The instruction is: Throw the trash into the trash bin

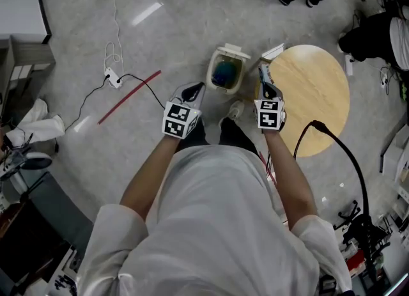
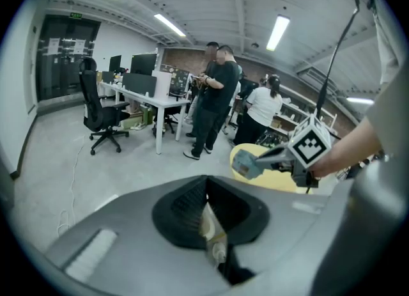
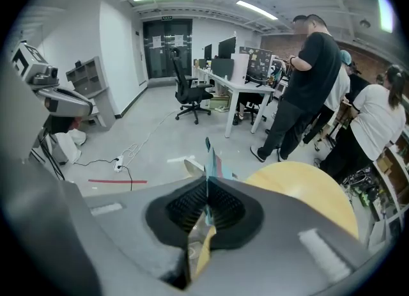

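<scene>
Holding one piece of trash in each gripper, close to the trash bin [image 1: 213,71], open-topped on the floor and bluish inside. Left gripper [image 1: 195,89]: jaws pressed together on a thin pale wrapper [image 2: 211,227], just to the left of the bin and a little nearer to the person. Right gripper [image 1: 264,74]: jaws pinched shut on a flat teal packet [image 3: 209,160], just to the right of the bin, between it and the round wooden surface [image 1: 319,103]. Neither piece above the opening yet, so probably at the carrying step, with the drop not yet done. To do it well: bring one gripper at a time over the middle of the bin, not both together, to avoid bumping the marker cubes. Point the jaws downward and lower them near to the rim before spreading them, to stop such light, flat pieces from fluttering aside. Spread the jaws fully; in case of sticking to a pad, shake gently over the opening. Look afterwards at the floor beside the bin for any fallen piece.
</scene>
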Motion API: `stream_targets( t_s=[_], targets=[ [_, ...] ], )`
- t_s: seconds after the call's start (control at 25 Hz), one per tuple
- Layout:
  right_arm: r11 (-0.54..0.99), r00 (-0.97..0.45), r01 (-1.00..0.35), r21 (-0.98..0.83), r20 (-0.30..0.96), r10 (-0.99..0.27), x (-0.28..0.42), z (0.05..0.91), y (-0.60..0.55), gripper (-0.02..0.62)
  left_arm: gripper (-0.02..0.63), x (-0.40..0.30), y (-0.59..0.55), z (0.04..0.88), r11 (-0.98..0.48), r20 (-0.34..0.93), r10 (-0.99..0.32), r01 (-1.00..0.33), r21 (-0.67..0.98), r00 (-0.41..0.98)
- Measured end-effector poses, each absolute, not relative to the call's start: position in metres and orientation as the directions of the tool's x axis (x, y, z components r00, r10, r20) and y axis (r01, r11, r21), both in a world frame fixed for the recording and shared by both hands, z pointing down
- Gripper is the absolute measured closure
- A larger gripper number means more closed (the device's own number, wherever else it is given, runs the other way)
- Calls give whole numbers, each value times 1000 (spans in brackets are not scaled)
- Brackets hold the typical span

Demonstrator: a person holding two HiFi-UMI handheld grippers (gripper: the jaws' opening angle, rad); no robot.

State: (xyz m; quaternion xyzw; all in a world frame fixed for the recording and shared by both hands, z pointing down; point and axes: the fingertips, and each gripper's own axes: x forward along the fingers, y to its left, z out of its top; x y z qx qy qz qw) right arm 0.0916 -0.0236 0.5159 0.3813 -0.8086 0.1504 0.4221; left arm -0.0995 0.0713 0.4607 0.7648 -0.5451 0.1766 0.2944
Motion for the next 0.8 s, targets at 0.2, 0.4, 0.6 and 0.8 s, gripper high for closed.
stream_targets(
  t_s=[0.2, 0.4, 0.6, 0.8],
  targets=[
    [694, -377, -717, 62, 804, -461, 68, 523, -17, 594, 602, -117, 77, 464, -204, 598, -734, -944, 260, 323],
    [727, -405, -686, 34, 812, -420, 46, 532, -7, 594, 602, -133, 84, 468, -178, 610, -731, -948, 263, 306],
    [755, -434, -656, 11, 813, -388, 25, 540, 1, 594, 601, -149, 88, 473, -156, 618, -731, -953, 260, 288],
    [773, -452, -634, -11, 816, -360, 5, 548, 7, 594, 601, -165, 91, 479, -134, 627, -730, -956, 260, 273]
  ],
)
